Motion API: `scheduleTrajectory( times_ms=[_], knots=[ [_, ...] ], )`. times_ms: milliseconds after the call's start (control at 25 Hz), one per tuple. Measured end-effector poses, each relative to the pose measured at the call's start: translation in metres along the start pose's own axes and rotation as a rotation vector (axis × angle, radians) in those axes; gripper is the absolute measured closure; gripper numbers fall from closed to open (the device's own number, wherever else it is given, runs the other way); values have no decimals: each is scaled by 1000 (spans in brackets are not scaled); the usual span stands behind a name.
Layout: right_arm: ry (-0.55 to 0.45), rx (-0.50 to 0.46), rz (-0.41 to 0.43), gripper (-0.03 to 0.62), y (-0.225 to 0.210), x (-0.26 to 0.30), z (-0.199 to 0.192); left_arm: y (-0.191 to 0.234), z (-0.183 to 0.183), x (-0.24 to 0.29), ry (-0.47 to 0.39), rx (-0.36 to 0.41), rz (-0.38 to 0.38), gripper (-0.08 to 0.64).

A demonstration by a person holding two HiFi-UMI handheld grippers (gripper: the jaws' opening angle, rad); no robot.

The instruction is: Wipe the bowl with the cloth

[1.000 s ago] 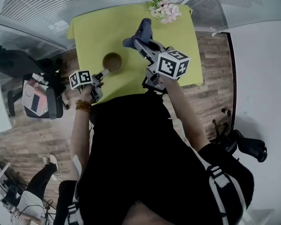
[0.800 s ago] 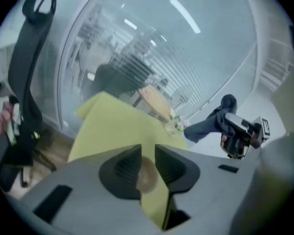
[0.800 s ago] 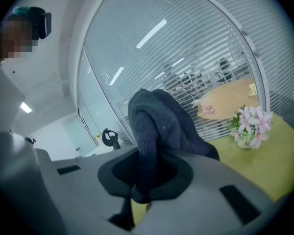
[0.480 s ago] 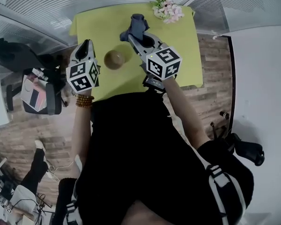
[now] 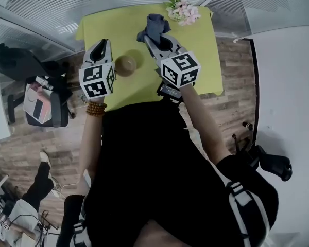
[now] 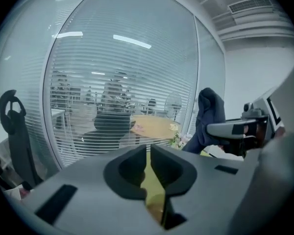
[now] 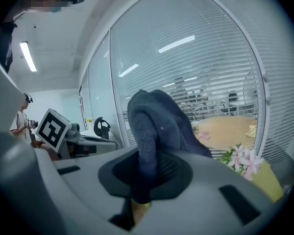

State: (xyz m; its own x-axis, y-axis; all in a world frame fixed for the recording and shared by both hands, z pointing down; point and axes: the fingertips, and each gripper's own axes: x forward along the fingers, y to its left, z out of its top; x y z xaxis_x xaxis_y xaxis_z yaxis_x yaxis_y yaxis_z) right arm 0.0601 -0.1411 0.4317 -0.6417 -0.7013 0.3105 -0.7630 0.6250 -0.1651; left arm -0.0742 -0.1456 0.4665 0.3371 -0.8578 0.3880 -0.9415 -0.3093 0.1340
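A small brown bowl (image 5: 125,65) stands on the yellow-green table (image 5: 201,50), left of centre. My right gripper (image 5: 153,38) is raised over the table's far side, right of the bowl, shut on a dark blue cloth (image 5: 154,23). In the right gripper view the cloth (image 7: 154,124) bulges up from between the jaws of that gripper (image 7: 147,173). My left gripper (image 5: 103,45) is held high, left of the bowl and clear of it. In its own view the left gripper (image 6: 148,150) has its jaws almost together with nothing between them, and the cloth (image 6: 210,112) shows at the right.
Pink and white flowers (image 5: 181,9) lie at the table's far right corner. A glass wall with blinds (image 5: 67,4) runs behind the table. A dark chair (image 5: 20,66) and a bag (image 5: 38,107) stand on the wooden floor to the left.
My left gripper has risen from low beside the bowl to a raised spot at its left, and its jaws have come together. The right gripper with the cloth has shifted slightly farther back.
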Motion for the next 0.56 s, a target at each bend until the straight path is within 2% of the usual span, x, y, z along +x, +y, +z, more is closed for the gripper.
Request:
scheduleTrajectory(
  times_ms=[560],
  knots=[
    [17,-14,11,568,4,2,-3,8,-15,-7,34,-13,21,526]
  ],
)
